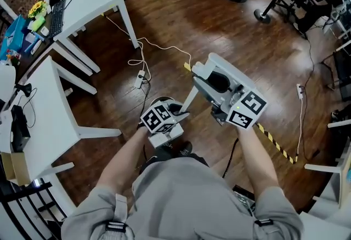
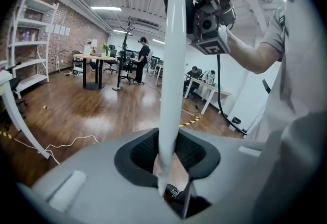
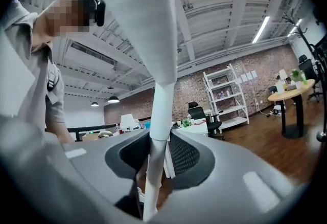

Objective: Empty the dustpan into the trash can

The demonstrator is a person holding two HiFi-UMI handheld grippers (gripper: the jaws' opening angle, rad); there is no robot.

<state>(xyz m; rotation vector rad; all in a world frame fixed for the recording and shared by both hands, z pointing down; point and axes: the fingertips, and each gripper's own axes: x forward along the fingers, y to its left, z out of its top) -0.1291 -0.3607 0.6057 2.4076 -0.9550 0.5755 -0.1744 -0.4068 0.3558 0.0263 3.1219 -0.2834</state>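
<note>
The person wears a light grey short-sleeved shirt [image 1: 181, 195]; on each shoulder there is a grey strap with a dark buckle [image 1: 115, 227]. A black camera unit [image 3: 96, 9] is on the head, and one dark shoe [image 1: 184, 149] is seen below. The left tongs [image 1: 181, 110] and the right tongs [image 1: 204, 75] have pale grey plastic shells with black-lined openings; each carries a white cube [image 1: 159, 116] with black square markers.
</note>
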